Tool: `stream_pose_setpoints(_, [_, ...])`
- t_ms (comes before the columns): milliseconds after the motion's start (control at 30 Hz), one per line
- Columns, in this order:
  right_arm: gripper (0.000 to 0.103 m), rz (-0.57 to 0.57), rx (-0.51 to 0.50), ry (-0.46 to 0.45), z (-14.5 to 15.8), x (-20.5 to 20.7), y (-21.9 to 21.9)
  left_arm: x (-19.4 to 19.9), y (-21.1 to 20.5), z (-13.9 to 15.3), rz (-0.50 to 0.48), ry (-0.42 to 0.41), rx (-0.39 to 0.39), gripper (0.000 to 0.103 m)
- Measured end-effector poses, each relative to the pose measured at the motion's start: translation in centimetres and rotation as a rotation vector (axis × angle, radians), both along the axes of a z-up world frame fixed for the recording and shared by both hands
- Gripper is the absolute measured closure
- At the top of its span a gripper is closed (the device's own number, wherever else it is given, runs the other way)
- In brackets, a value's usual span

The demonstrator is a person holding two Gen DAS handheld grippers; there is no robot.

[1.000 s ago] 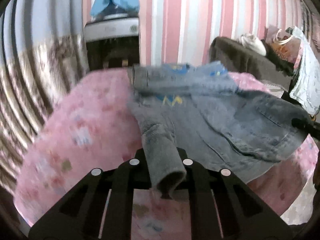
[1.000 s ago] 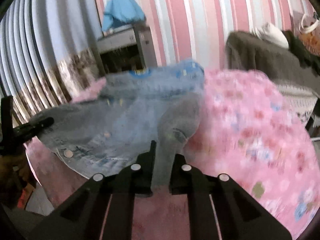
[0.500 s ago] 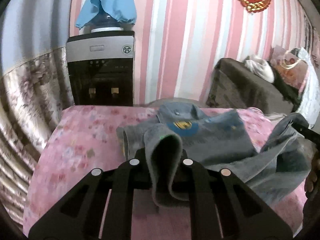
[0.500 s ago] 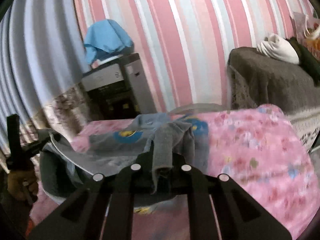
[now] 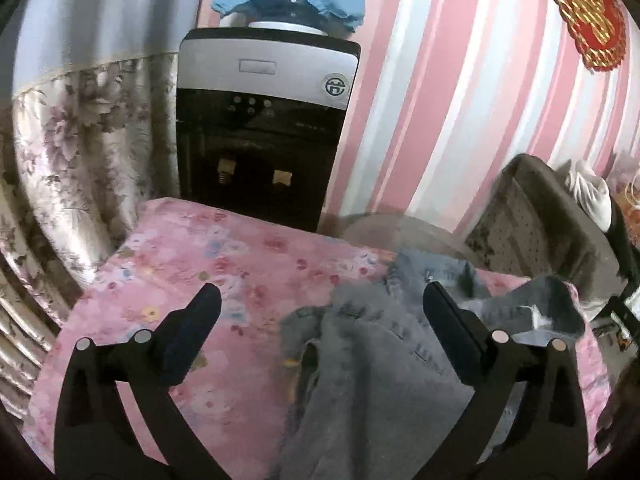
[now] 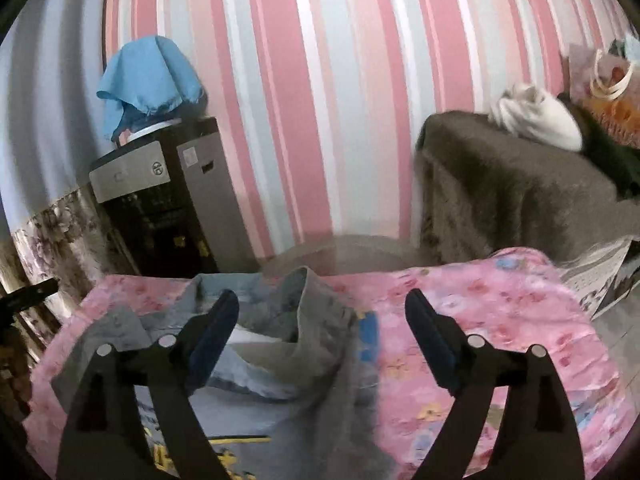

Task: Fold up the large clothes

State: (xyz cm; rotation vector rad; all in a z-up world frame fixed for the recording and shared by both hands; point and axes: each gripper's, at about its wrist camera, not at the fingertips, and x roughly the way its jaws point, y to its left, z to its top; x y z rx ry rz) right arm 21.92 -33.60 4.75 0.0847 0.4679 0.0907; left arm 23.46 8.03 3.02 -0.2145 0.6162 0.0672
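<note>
With both my left gripper (image 5: 320, 308) and right gripper (image 6: 322, 312) spread wide and holding nothing, the denim jacket (image 5: 380, 372) lies bunched on the pink floral tablecloth (image 5: 240, 264) — so I'd regrip its outer edges evenly, smoothing before creasing.

pink striped wall (image 6: 320, 80), water dispenser (image 5: 260, 120)

A round logo sticker on the black-and-silver water dispenser (image 5: 264, 128) — unreadable; yellow print on the grey denim jacket (image 6: 256, 396) — likewise illegible.
</note>
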Motion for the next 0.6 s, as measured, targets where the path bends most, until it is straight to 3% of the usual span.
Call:
stream_pose_setpoints(133, [0.015, -0.002, -0.074, 0.079, -2.6, 0.1, -0.8, -1.5, -1.1, -2.0, -0.041, 0.032, 0.139, 0.003])
stream_pose_setpoints(233, [0.015, -0.012, -0.074, 0.139, -4.2, 0.7, -1.5, -1.2, -1.5, -4.5, -0.072, 0.085, 0.213, 0.003])
stream_pose_setpoints(333, [0.015, 0.002, -0.094, 0.151, -5.0, 0.9, -1.4, -0.4, -2.2, -6.5, -0.099, 0.13, 0.28, 0.003])
stream_pose_setpoints(467, [0.015, 0.041, -0.149, 0.164, -5.7, 1.9, -0.4, 1.1, -3.0, -7.8, -0.144, 0.14, 0.305, 0.003])
stream_pose_setpoints(600, [0.015, 0.08, -0.18, 0.236, -7.0, 4.6, 1.5, 3.3, -3.6, -7.8, -0.163, 0.155, 0.29, 0.003])
